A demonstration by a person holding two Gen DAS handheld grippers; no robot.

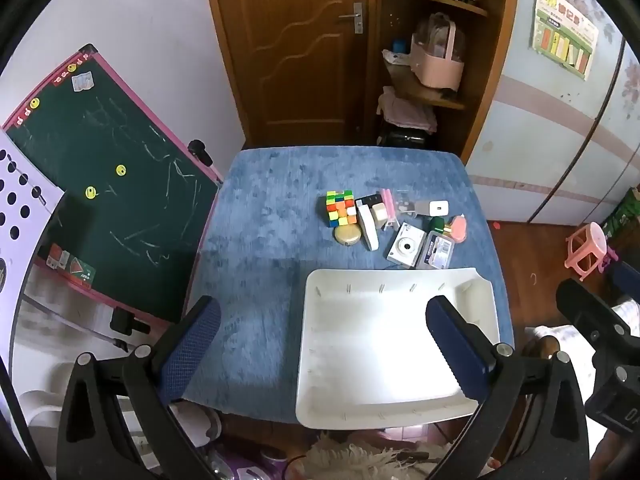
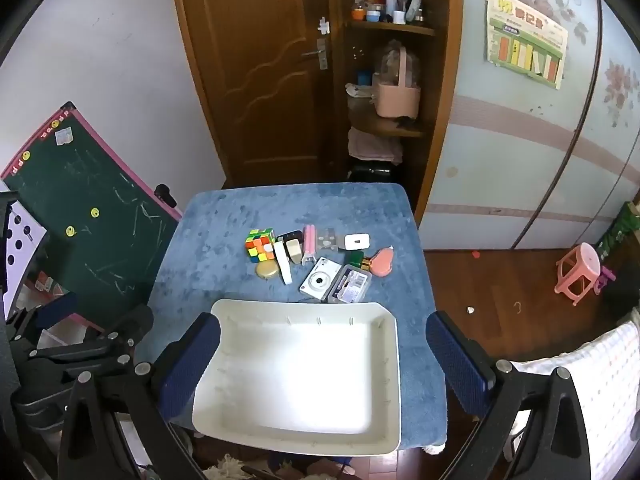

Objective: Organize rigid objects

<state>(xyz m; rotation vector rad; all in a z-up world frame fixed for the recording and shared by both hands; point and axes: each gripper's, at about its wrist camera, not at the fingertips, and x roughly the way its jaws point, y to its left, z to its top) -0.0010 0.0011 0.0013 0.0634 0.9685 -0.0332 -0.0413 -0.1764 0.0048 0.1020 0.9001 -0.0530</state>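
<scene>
Blue-covered table with a tray and a cluster of small things

The table [image 2: 224, 232] wears a plush blue cover. At its near edge lies an empty white tray [image 2: 304, 440], overhanging slightly. Beyond it sit a colour cube [image 2: 259, 243], a round tan compact [image 2: 267, 269], a long white bar [image 2: 283, 268], a white camera [image 2: 319, 280], a clear case [image 2: 350, 284], a white charger [image 2: 357, 241] and a pink pouch [image 2: 383, 262] (all close together, several touching).

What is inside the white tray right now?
Nothing shows inside the tray: its bright floor looks bare. The cube, camera and the other small things lie on the blue cloth beyond it. Glare washes out the middle, and the near inner wall is hidden.
</scene>
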